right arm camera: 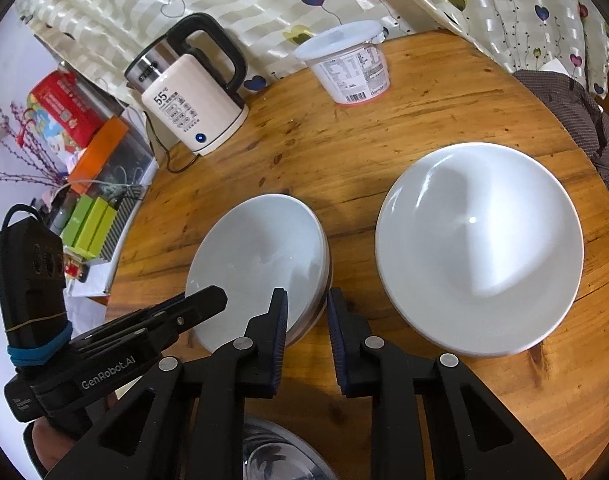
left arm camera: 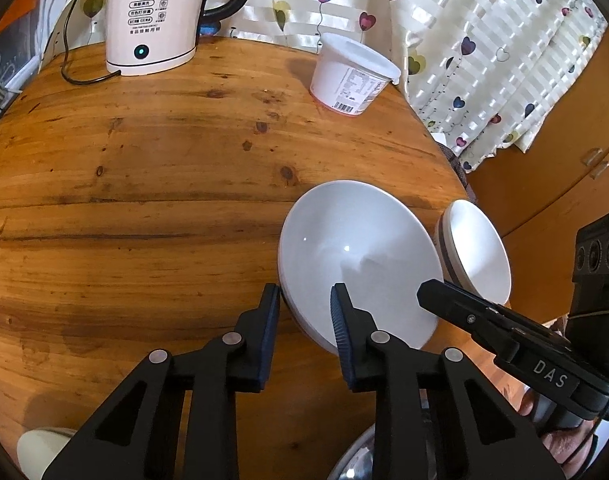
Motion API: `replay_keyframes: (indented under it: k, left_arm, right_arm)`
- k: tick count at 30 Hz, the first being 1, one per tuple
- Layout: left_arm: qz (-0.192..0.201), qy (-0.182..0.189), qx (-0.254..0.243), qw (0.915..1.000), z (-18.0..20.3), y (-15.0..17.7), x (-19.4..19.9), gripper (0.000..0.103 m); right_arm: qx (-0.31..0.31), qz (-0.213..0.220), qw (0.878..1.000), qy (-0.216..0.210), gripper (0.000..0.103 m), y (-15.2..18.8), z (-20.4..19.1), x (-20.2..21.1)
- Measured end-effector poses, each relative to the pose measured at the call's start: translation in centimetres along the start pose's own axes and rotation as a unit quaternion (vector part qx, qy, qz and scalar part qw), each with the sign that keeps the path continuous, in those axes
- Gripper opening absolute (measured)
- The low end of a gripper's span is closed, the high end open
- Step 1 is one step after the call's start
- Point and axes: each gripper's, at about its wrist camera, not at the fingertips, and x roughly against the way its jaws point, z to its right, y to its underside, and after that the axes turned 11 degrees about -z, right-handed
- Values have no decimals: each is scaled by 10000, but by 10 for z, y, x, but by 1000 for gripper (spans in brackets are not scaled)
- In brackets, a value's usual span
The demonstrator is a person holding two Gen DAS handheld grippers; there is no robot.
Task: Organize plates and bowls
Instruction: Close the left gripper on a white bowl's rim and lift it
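The left gripper [left arm camera: 304, 296] is spread open, one finger outside and one inside the near rim of the white bowl [left arm camera: 356, 248] on the wooden table [left arm camera: 144, 200]; nothing is clamped. A second rim shows under this bowl, so it probably already sits nested on another piece. The right gripper [right arm camera: 306, 300], also spread open, straddles the same bowl's rim further right. Just beside it, apart, the larger white bowl [right arm camera: 480, 248] stands alone. A steel bowl [right arm camera: 280, 460] lies at the near edge.

I judge sorting as partly done: one stack begun, the larger bowl and steel bowl still loose. All bowls face mouth-up; being round, they have no long axis.
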Motion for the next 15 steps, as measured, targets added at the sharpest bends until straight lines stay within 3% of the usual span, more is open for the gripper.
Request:
replay_keyframes:
  k: [15]
  left_arm:
    - [89, -116, -50, 9999, 1, 3, 7, 25]
  right_arm:
    - [151, 71, 9998, 95, 19, 2, -9, 6]
